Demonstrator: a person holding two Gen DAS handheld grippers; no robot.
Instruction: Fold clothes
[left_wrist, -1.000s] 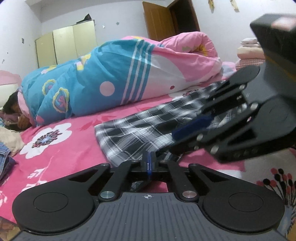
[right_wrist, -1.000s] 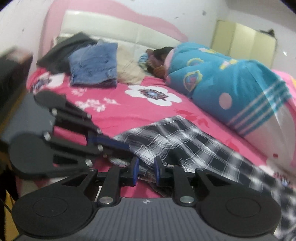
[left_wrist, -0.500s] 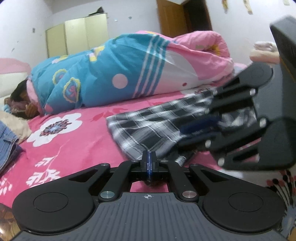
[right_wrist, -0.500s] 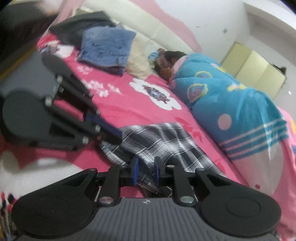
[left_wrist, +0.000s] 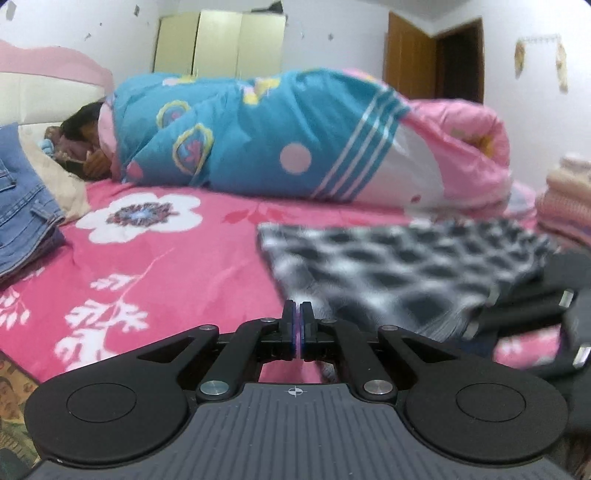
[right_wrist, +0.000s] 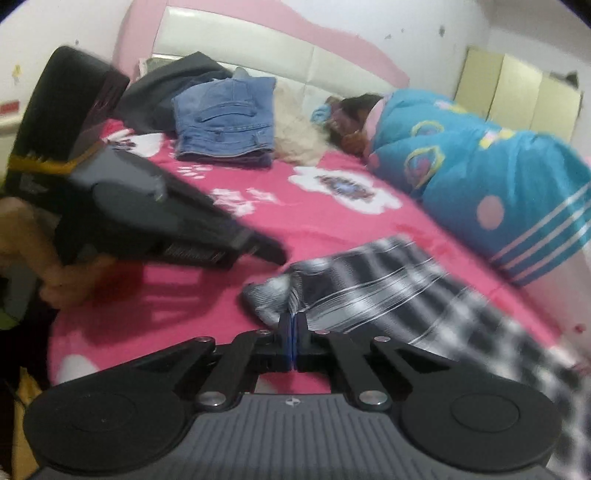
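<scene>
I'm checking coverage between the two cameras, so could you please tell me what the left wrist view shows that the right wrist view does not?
Only the left wrist view shows the brown door, the folded stack at the right edge and the pink end of the quilt. Only the right wrist view shows the dark garment behind the jeans, and a hand holding the left gripper. Both show the checked garment, the pink flowered sheet, the blue quilt and the pale wardrobe.
</scene>
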